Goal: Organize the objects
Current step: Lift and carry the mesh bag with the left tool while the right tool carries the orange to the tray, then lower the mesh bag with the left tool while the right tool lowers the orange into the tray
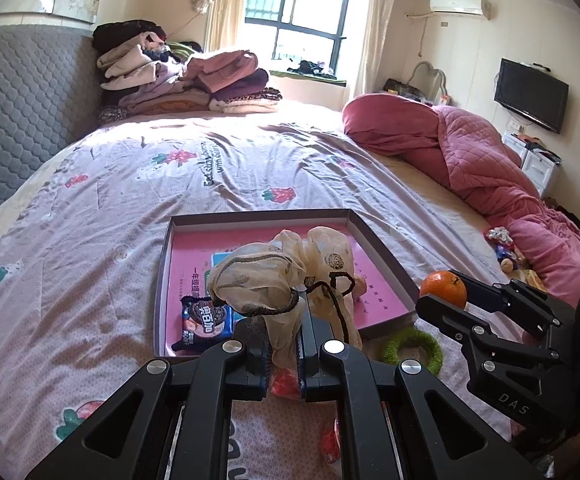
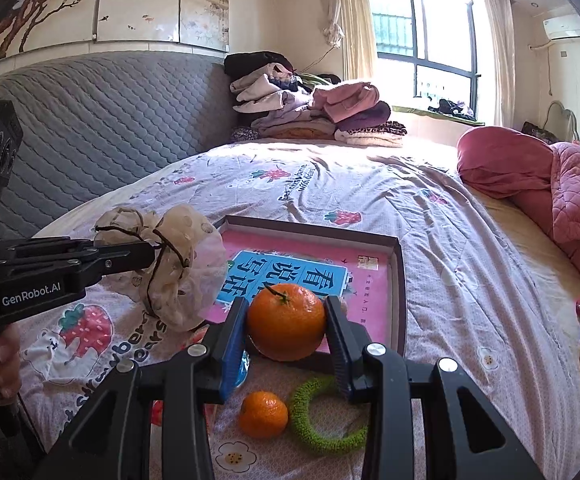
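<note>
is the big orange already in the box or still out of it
Out. The right gripper holds the big orange raised at the near edge of the box, not resting on its pink floor.

Shallow box (image 2: 397, 300) with a pink printed floor, lying open on the bed. Cookie packet (image 1: 205, 322) flat inside its near corner. Cream mesh drawstring pouch (image 1: 273, 276), crumpled, held above the box. Large orange (image 2: 285, 322), stem up, raised over the box's near edge. Small orange (image 2: 263, 414) just beside a green knitted ring (image 2: 322, 436) on the bedspread.

Home bedroom: bed (image 1: 249, 168) w/ strawberry sheet, folded clothes pile (image 1: 185, 76), wall TV (image 1: 531, 95), AC unit (image 1: 456, 4).
</note>
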